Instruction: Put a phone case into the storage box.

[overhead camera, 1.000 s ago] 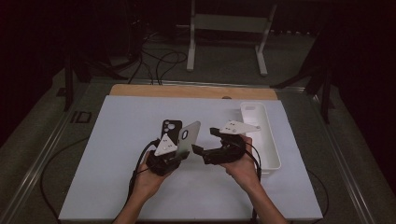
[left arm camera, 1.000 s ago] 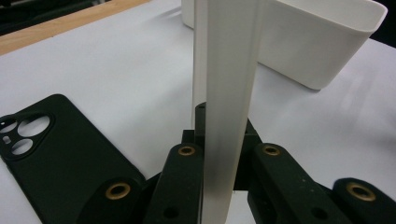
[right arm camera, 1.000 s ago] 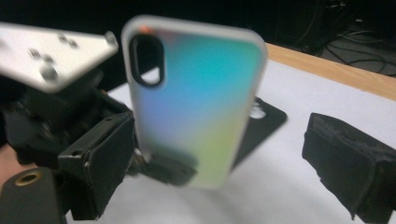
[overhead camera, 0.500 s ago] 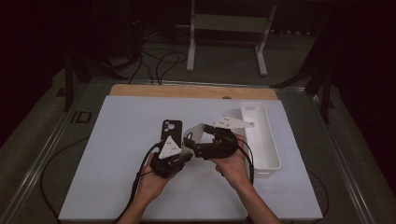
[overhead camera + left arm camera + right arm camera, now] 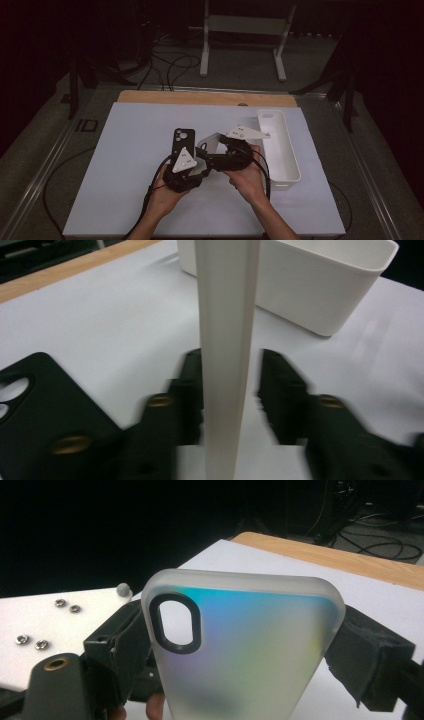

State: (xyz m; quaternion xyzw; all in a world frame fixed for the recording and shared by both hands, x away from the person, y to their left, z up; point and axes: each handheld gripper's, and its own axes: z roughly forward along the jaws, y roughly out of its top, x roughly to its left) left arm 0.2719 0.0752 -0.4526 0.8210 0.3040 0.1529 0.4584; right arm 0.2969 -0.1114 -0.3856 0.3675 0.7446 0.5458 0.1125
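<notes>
Your right gripper [image 5: 212, 159] is clamped across the width of the frosted phone case [image 5: 240, 650]: in the right gripper view its two black jaws press on the case's left and right edges, and the case stands upright between them with its dark-ringed camera cutout at the upper left. Those jaws have just been closing a little further, with the case between them.

Your left gripper [image 5: 232, 390] is released. Its jaws have just been opening, and in the left gripper view the frosted phone case rises edge-on between them as a pale vertical strip; the left jaw sits just beside or against it, and a clear gap separates the case from the right jaw. So the case is between the left jaws but not squeezed by them.

From the high view, your two grippers meet near the middle of the white table mat [image 5: 125, 165], the left one lower and to the left, the right one reaching in from the right. The black phone case [image 5: 183, 142] lies flat on the mat just ahead of your left gripper; in the left gripper view it lies to the left of the left jaw, camera cutouts at its far edge. The white bin [image 5: 285, 160] stands on the mat just to the right of your right hand [image 5: 247, 177], beyond the upright case as seen from the left gripper.
</notes>
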